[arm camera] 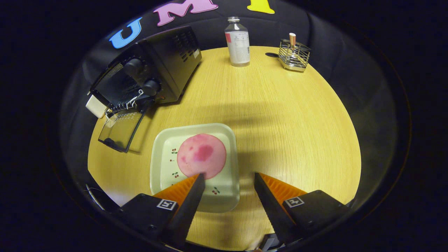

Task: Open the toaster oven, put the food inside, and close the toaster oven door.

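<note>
Wood table [280,115], oven door [120,131] already down left of the tray [227,199]; claw [227,178] open, could shove the pink food [201,155] instead of gripping it.

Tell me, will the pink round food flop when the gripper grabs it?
Probably: the pink food looks thin and flat on the tray, so it may droop and seems light. The open gripper has nothing between its fingers.

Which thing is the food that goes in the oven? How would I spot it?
Start at the black toaster oven, whose door hangs open. Near it on the wooden table lies a pale square tray, just ahead of the open gripper. The food is the round, flat pink disc on it, with darker pink blotches.
</note>
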`<control>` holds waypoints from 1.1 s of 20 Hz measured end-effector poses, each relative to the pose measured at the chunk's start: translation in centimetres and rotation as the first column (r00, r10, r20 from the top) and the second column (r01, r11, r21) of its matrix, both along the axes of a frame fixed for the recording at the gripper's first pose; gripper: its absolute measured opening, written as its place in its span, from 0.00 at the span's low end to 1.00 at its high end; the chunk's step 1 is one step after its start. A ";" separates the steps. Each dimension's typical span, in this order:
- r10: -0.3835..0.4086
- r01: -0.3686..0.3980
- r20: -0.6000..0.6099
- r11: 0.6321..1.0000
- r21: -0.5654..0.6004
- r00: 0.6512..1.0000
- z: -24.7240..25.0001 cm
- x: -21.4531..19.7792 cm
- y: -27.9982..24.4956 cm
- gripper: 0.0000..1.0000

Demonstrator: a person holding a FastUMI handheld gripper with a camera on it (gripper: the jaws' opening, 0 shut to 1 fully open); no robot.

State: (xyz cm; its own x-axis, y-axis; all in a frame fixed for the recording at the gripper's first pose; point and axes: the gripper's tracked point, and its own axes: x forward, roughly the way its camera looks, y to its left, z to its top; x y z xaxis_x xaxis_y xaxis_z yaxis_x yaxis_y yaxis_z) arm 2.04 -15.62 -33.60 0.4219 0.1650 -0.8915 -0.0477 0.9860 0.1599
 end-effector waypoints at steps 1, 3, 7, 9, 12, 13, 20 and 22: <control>-0.004 0.004 0.009 1.000 -0.014 1.000 0.0 0.2 -0.3 0.95; 0.003 -0.003 0.013 0.999 -0.044 1.000 -0.2 0.2 -0.7 0.86; 0.006 -0.006 -0.003 0.999 -0.042 1.000 -0.5 0.0 -0.1 0.43; -0.006 0.005 -0.023 0.999 -0.041 1.000 -0.6 -0.1 0.0 0.40; -0.049 0.048 -0.046 0.998 -0.028 0.998 -0.5 0.3 -0.4 0.32; -0.060 0.059 -0.056 0.998 -0.010 0.997 -0.5 -0.2 -0.3 0.25; -0.124 0.132 -0.085 0.987 0.094 0.989 -0.4 -0.7 0.3 0.07; -0.191 0.212 -0.133 0.961 0.175 0.973 -0.5 -1.3 0.8 0.07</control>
State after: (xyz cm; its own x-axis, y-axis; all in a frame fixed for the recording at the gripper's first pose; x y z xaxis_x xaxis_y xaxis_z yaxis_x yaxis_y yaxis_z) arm 0.78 -14.86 -34.09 0.3610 0.2556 -0.8968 0.1781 0.9251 0.3353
